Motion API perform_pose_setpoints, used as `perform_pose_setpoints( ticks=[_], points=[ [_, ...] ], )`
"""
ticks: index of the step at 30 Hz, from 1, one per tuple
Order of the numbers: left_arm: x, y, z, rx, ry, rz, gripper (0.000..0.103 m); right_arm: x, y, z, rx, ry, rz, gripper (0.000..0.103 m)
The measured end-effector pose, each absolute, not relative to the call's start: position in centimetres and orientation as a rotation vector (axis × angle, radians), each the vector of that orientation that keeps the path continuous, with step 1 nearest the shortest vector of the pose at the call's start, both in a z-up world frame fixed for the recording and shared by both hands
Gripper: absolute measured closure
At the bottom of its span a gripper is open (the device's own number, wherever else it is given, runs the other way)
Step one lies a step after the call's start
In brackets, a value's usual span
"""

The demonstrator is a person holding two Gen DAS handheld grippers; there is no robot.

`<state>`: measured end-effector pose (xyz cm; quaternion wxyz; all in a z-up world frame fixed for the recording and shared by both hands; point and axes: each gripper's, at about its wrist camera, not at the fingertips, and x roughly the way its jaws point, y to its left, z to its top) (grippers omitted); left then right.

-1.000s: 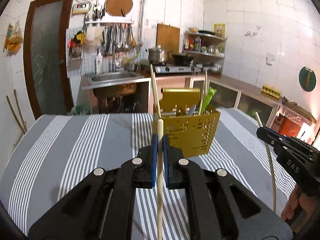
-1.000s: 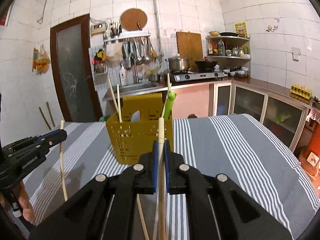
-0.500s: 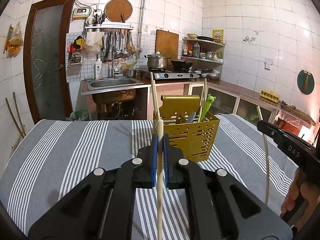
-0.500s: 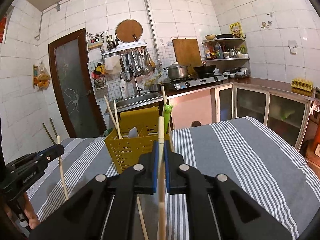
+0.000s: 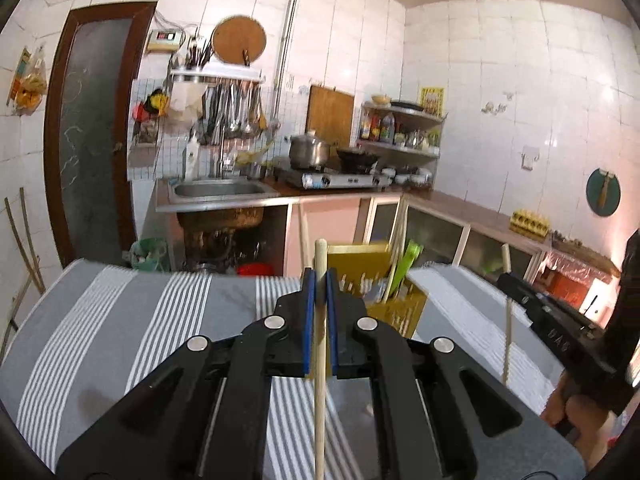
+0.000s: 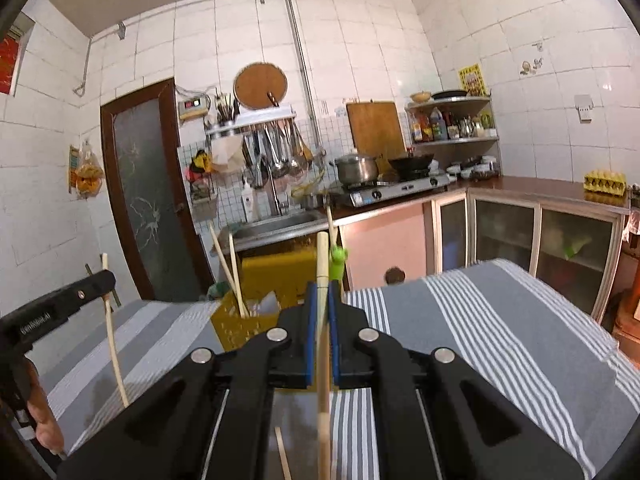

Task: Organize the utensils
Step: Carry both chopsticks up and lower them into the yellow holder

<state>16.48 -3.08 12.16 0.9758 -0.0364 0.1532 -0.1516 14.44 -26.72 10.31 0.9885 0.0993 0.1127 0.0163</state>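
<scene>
A yellow perforated utensil basket [image 5: 394,308] stands on the striped table, just beyond and below my left gripper; it holds upright chopsticks and a green-handled utensil [image 5: 408,266]. In the right wrist view the basket [image 6: 256,320] is partly hidden behind the fingers. My left gripper [image 5: 320,280] is shut on a wooden chopstick [image 5: 320,380], held upright. My right gripper [image 6: 322,292] is shut on another wooden chopstick [image 6: 323,392], also upright. Each gripper shows in the other's view, the right one [image 5: 556,336] and the left one [image 6: 60,308].
The table has a grey and white striped cloth [image 6: 500,332]. One more chopstick [image 6: 283,458] lies on the cloth below the right gripper. Behind are a sink counter [image 5: 224,192], a stove with a pot [image 6: 360,172], a dark door [image 5: 92,128] and glass-fronted cabinets.
Both grippers have risen with their chopsticks, and the views tilt upward. The basket now sits lower in both views and is partly covered by the fingers.
</scene>
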Motion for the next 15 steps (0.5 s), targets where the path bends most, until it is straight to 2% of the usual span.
perform_pose_setpoints(
  ticks=[9, 15],
  points=[
    [18.8, -5.4, 19.6, -0.081, 0.116, -0.330, 0.099, 17.7, -26.5, 15.8, 0.178, 0.061, 0.035, 0.097],
    [21.7, -7.5, 21.0, -0.063, 0.005, -0.304, 0.099, 20.5, -26.1, 18.3, 0.161, -0.060, 0.006, 0.097]
  ],
)
